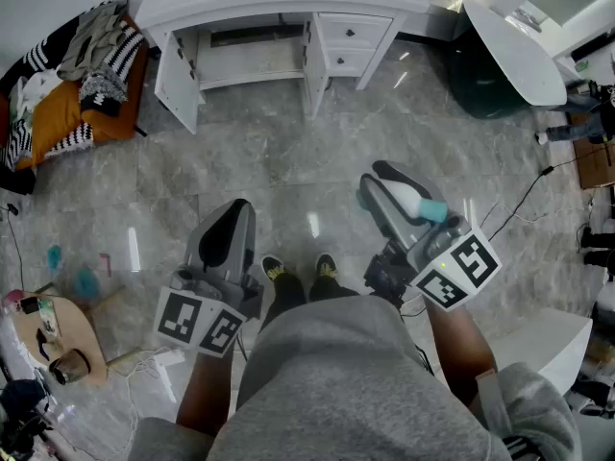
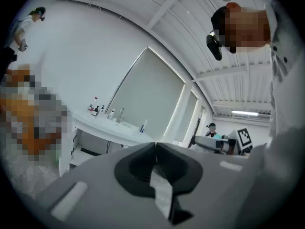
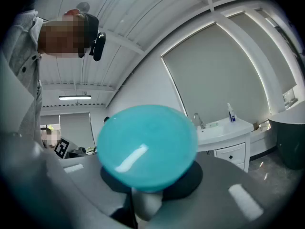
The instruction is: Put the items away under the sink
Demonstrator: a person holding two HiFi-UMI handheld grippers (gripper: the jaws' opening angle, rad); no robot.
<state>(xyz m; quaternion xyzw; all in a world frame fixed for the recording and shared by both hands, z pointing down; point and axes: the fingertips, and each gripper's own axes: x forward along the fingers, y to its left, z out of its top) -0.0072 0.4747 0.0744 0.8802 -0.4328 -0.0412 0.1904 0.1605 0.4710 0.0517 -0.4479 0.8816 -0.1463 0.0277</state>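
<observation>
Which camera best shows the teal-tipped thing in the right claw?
Head view: it shows the bottle side-on, white body and teal end, in the right claw. The right gripper view shows only its round teal end, close up. The left gripper view shows it too small to tell.

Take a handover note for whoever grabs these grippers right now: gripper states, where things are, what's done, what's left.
Left gripper: shut, empty.
Right gripper: shut on the teal-capped bottle, cap toward its camera.
Sink cabinet: ahead of the person, its door open.
Done: bottle picked up.
Left: walk over and set the bottle inside, under the sink.
</observation>
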